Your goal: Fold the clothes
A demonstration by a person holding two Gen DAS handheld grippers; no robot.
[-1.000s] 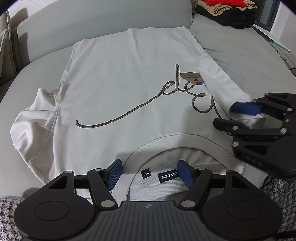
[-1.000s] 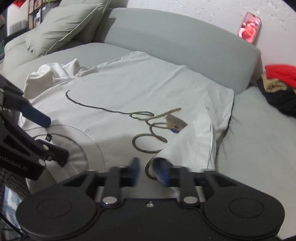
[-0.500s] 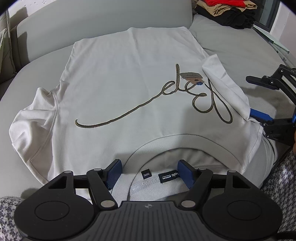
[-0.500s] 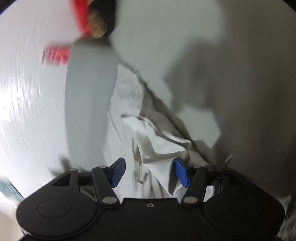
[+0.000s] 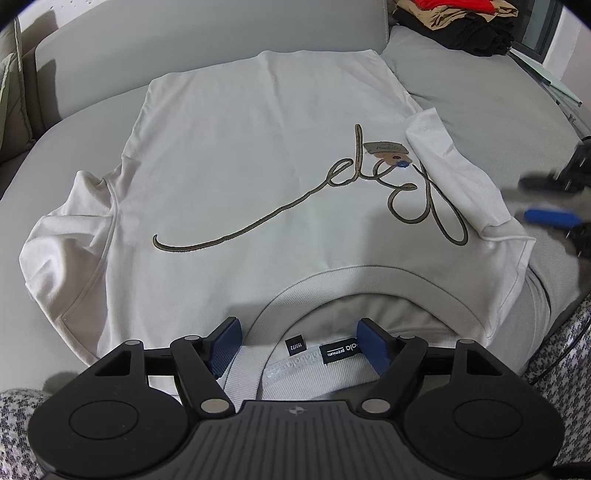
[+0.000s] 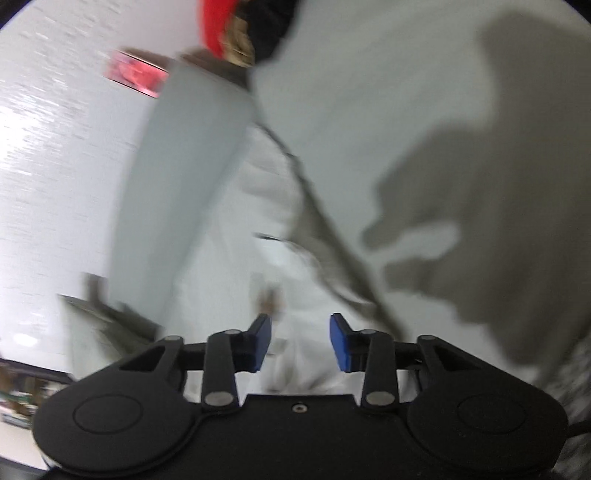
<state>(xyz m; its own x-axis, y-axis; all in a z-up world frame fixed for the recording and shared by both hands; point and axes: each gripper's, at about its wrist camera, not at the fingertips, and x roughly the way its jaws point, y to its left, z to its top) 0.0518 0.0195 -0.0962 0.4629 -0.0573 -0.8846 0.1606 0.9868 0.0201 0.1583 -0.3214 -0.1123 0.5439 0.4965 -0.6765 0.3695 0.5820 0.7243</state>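
Two grippers — left gripper (image 5: 297, 341) agape, white T-shirt (image 5: 258, 177).

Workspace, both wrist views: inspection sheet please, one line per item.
Surface: grey sofa, seat and backrest.
Job's things: white sweatshirt spread flat, script lettering up, collar nearest the left camera; one sleeve folded in over the lettering; hang tag lies on it.
Clutter: pile of red, tan and black clothes at the far corner.
Grippers: left tool open, straddling the collar; right tool open beside the folded sleeve, jaws just closing, nothing between them.
Cables: nothing seen.
Surroundings: white wall; right view blurred.
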